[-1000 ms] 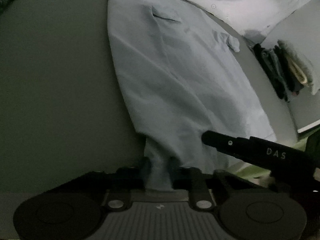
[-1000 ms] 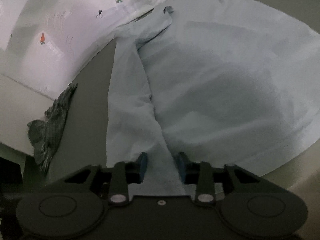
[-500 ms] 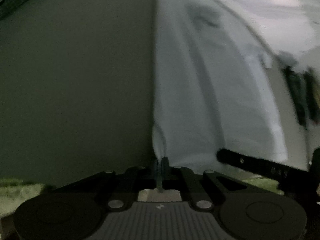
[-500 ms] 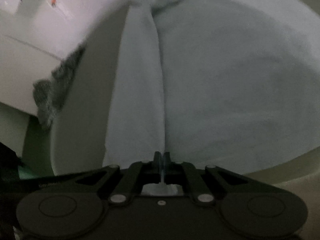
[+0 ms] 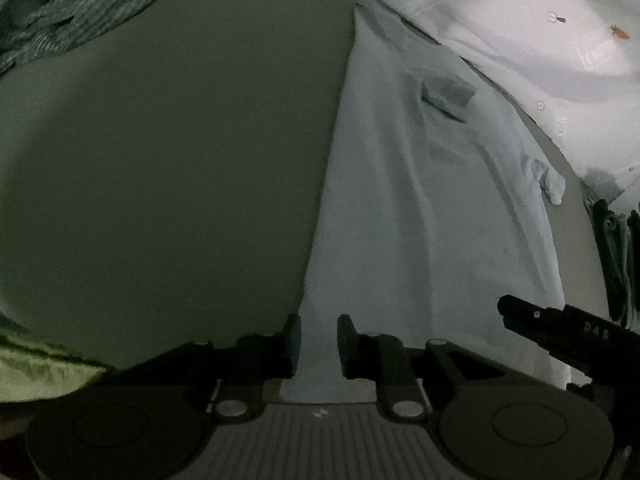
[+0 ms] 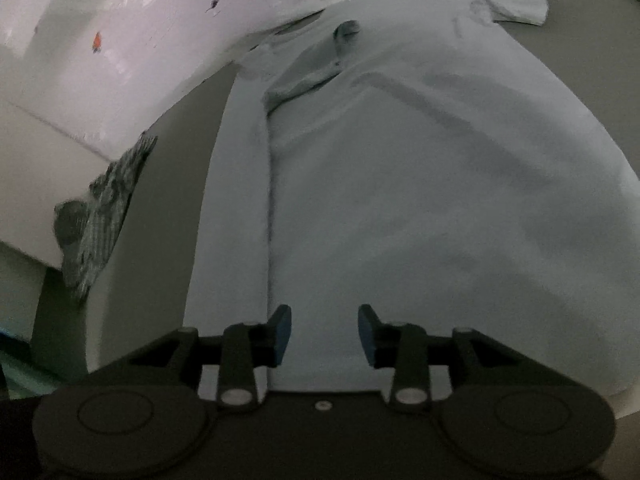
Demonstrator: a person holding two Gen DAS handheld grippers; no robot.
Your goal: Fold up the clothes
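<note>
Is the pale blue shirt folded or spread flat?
Partly folded: the pale blue shirt has one side strip turned lengthwise along a straight crease; the rest lies flat on the grey table.

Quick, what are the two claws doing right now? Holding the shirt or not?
Left claw: opening, letting go of the light blue shirt; cloth lies between its fingers, not pinched.
Right claw: opening too, above the same shirt, holding nothing.
</note>
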